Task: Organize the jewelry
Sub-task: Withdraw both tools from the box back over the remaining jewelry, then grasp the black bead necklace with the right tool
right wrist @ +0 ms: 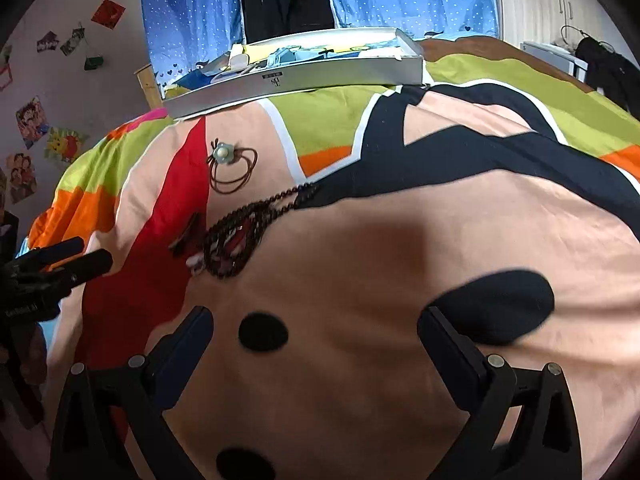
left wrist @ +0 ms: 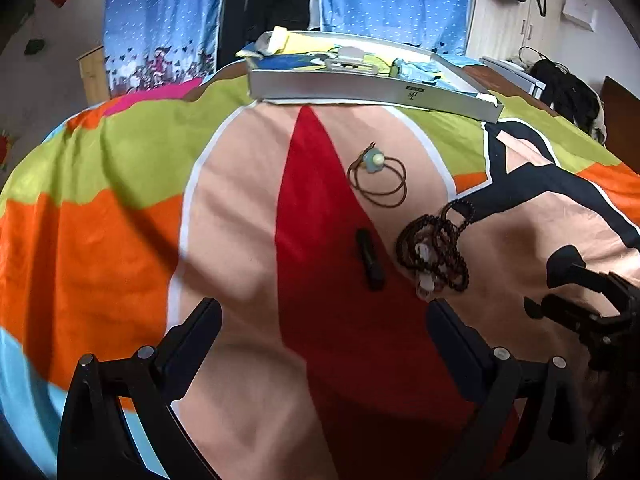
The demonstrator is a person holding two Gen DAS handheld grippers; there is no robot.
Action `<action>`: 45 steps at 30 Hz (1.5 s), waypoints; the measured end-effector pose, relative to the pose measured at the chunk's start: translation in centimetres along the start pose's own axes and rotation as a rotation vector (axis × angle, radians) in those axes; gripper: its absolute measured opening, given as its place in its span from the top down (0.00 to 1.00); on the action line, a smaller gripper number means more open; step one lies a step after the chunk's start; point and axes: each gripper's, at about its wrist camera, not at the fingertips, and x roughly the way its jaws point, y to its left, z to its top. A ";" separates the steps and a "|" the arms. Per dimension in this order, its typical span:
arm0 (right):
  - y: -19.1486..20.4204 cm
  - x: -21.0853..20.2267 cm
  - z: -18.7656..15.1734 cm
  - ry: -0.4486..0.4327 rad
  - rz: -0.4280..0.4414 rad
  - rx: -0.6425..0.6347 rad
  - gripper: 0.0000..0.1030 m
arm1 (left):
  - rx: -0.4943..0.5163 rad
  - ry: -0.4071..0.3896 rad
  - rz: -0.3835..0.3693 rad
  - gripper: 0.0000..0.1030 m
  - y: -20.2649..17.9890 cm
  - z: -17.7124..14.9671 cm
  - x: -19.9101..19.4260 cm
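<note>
Both grippers hover over a bed spread with a bright quilt [left wrist: 120,248] of orange, green, red and pink patches.

The left gripper [left wrist: 324,316] has its jaws spread wide with nothing between them. Its fingers frame the red stripe of the quilt, and the jewelry lies just beyond their tips. The right gripper [right wrist: 314,324] is likewise released and empty, its jaws wide apart over a pink area with black spots. In the right wrist view the left gripper shows at the left edge; in the left wrist view the right gripper shows at the right edge.

Three pieces of jewelry lie on the quilt. A coiled string of dark beads [left wrist: 436,248] sits nearest, to the right of the red stripe, with small pale pieces among its loops. Just left of it, on the red stripe, lies a dark clip [left wrist: 370,258], close to the beads but whether touching I cannot tell. Farther off lies a brown cord [left wrist: 380,180], looped, with a pale blue flower charm at its far left end; it lies apart from the beads.

At the far side of the bed rests a shallow grey box [left wrist: 360,90], open on top, holding yellow and blue items. Blue dotted curtains [left wrist: 168,20] hang behind it.
</note>
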 end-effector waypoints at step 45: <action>1.2 5.2 4.4 0.083 0.150 0.103 0.94 | 0.074 0.161 -0.253 0.89 -1.4 1.5 6.8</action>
